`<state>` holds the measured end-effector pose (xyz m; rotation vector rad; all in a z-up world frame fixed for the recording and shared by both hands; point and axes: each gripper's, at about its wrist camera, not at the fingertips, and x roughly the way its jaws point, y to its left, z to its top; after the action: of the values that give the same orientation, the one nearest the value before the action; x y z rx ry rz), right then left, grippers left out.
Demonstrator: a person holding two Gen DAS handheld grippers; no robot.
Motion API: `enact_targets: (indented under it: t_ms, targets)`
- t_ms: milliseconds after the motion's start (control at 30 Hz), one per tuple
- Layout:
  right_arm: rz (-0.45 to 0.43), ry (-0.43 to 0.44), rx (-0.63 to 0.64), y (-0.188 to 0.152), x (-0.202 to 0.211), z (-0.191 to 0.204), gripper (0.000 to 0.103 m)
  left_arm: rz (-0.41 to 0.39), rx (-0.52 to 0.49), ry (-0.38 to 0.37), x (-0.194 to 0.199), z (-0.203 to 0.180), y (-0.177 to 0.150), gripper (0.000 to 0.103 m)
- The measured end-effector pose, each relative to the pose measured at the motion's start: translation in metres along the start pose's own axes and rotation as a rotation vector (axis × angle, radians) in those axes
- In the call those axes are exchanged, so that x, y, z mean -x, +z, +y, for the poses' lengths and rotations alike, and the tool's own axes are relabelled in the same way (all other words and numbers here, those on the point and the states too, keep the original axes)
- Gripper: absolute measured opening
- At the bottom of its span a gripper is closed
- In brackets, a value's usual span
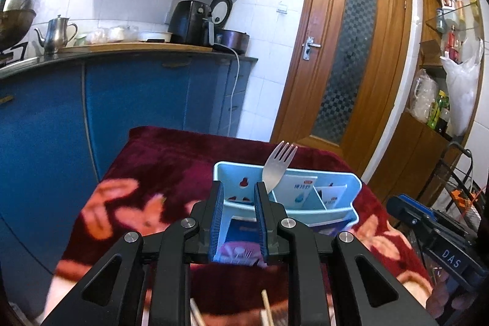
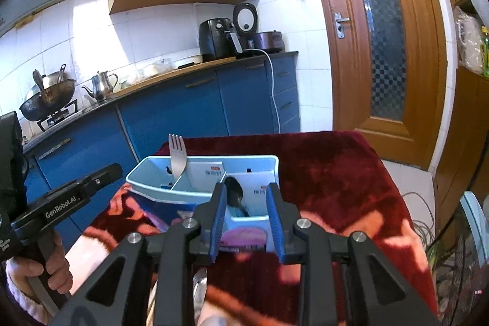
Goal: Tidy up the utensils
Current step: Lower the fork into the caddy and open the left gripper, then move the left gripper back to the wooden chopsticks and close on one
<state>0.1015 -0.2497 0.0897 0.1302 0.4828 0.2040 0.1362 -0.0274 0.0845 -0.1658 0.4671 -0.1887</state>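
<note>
Blue kitchen cupboards [image 2: 171, 124] stand behind a table with a dark red flowery cloth [image 2: 336, 173]. On it sits the light blue holder [image 2: 244, 162]. A fork [image 1: 276, 167] stands upright in it, prongs up, at 12 o'clock from the left gripper [image 1: 238, 188]. A dark spoon [image 2: 237, 197] lies in the part nearest the right gripper [image 2: 246, 191]. Both grippers' jaws are parted and hold nothing. Chopsticks [image 1: 267, 309] lie at 6 o'clock under the left gripper, nearer to it.

Inventory count: one blue organizer [image 2: 259, 162] with three compartments; one fork [image 2: 177, 156]; one spoon [image 2: 235, 194]; two chopsticks [image 1: 267, 309]; two claws; one kettle [image 2: 101, 84].
</note>
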Motion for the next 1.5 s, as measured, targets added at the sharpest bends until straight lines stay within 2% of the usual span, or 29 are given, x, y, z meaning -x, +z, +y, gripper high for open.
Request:
enact_targets:
  t_ms: [367,733,1033,1500]
  targets:
    - [0.043,-0.018,-0.060,-0.026,0.038,-0.004,0.031,0.085,-0.020,0.031,0.043,0.011,-0.020,0.020]
    - [0.094,-0.030,-0.130,-0.059,0.061,-0.013,0.032,0.188,0.001,0.018,0.069,0.014,-0.046,0.020]
    - [0.146,-0.046,-0.140,-0.081,0.067,-0.017,0.034,0.300,0.035,0.043,0.067,0.024,-0.069,0.020]
    - [0.198,-0.058,-0.166,-0.104,0.071,-0.026,0.037,0.422,0.049,0.070,0.056,0.029,-0.093,0.020]
